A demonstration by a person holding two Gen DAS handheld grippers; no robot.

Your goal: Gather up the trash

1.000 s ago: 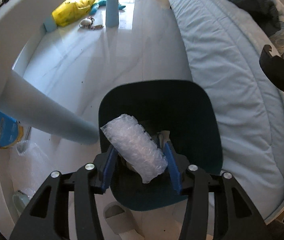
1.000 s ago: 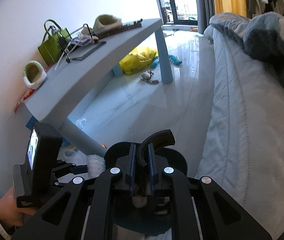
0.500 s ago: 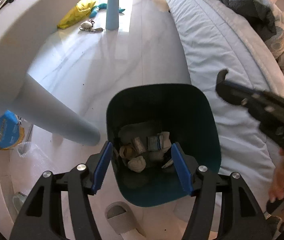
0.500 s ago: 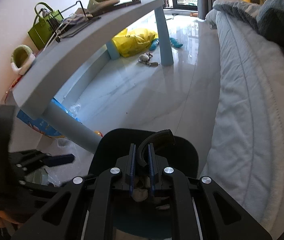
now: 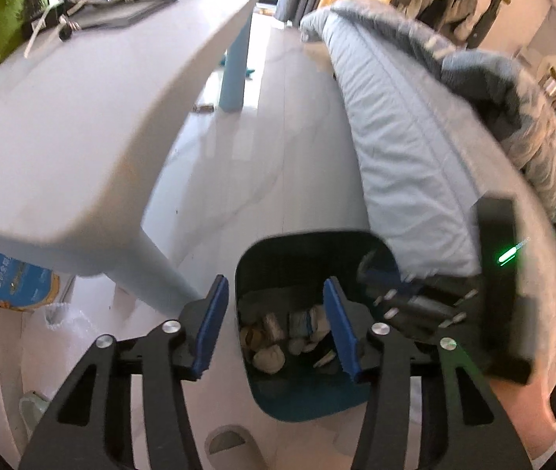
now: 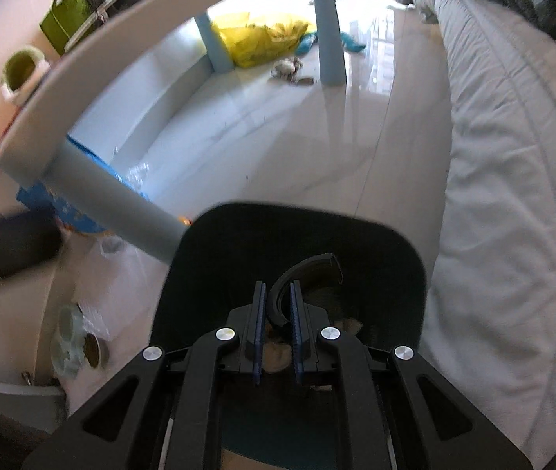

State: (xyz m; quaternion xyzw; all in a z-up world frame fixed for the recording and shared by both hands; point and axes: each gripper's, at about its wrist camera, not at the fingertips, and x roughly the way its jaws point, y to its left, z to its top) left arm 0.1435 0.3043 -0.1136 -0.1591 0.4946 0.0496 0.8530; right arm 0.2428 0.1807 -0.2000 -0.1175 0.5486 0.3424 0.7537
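A dark teal bin (image 5: 305, 244) stands on the floor between the table leg and the bed, with crumpled trash (image 5: 274, 338) at its bottom. My left gripper (image 5: 276, 315) hangs above the bin's near left corner. Its blue pads are apart and closing, and nothing is between them. My right gripper (image 6: 278, 305) is shut on a black curved plastic piece (image 6: 311, 272), held over the mouth of the bin (image 6: 215, 235). The left wrist view shows that right gripper (image 5: 379, 276), blurred, over the bin's right side, with a hand behind it.
A grey table leg (image 5: 152, 270) slants down just left of the bin. The bed (image 5: 415, 149) runs along the right. A blue package (image 5: 8, 278), clear plastic (image 5: 62, 313) and a slipper (image 5: 231, 442) lie nearby. A yellow bag (image 6: 262, 35) sits far under the table.
The left gripper let go of the bubble-wrap roll, opened wide, then began narrowing as it rose and tilted up. The right gripper sank with the black piece to just over the bin.
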